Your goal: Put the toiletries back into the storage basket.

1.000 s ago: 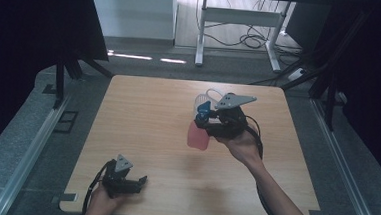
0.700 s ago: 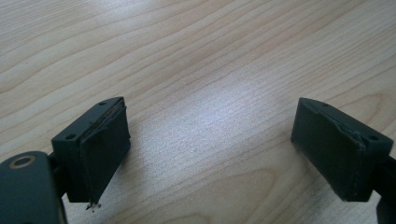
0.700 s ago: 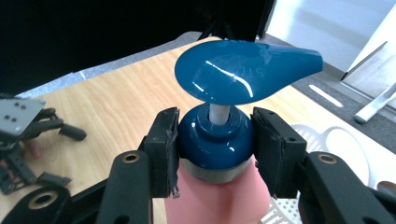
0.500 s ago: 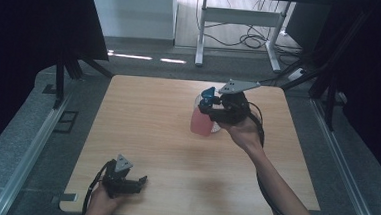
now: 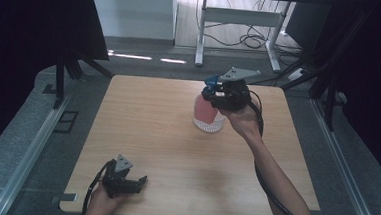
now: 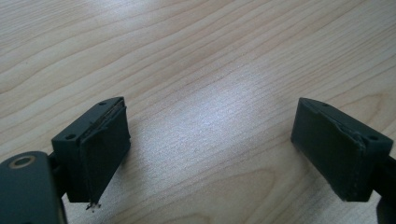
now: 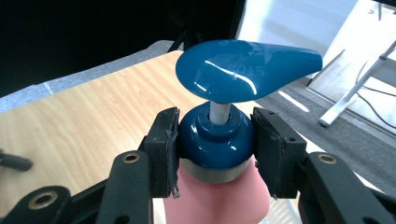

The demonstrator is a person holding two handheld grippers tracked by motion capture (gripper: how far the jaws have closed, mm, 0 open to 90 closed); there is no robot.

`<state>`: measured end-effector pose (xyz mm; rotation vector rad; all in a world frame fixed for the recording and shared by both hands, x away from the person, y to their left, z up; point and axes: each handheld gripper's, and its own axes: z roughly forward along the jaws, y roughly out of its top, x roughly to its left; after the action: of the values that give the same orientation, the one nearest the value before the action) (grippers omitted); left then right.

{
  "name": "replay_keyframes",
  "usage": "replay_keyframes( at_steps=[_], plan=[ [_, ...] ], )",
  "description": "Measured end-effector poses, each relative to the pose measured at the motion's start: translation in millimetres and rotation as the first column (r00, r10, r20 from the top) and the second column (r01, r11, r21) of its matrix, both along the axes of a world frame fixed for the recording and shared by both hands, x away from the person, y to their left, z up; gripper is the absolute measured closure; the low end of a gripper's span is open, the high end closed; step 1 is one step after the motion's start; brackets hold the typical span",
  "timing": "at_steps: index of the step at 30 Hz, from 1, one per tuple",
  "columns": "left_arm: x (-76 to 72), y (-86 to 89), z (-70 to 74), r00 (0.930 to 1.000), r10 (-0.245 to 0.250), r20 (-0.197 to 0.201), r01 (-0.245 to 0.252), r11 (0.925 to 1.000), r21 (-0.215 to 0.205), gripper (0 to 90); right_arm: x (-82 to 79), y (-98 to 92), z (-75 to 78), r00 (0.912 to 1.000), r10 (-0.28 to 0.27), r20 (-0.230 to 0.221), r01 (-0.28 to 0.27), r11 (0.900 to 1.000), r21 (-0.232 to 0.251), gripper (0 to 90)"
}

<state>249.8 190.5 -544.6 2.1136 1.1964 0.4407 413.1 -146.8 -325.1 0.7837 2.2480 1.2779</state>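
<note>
- The pink pump bottle point(image 5: 208, 114) stands toward the table's far right, at about one o'clock from the table's middle; whether its base touches the wood cannot be told.
- Its blue collar point(image 7: 215, 135) sits under a blue pump head point(image 7: 243, 70) whose spout points to three o'clock in the right gripper view.
- The right gripper point(image 7: 215, 140) is clamped on that collar, one black pad on each side.
- The left gripper point(image 6: 210, 149) rests at seven o'clock, near the table's point(image 5: 166, 136) close edge, well apart from the bottle.
- Its jaws stand wide with bare wood between them.
</note>
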Motion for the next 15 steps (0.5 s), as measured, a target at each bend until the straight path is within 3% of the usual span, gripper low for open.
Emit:
replay_keyframes(
  at_steps=[15],
  plan=[
    [0.2, -0.3, -0.2, 1.0, -0.001, 0.002, 0.001, 1.0, -0.002, 11.2, 30.0, -7.4, -9.1, 0.998, -0.063, -0.003, 0.063, 0.998, 0.004, 52.6]
  ],
)
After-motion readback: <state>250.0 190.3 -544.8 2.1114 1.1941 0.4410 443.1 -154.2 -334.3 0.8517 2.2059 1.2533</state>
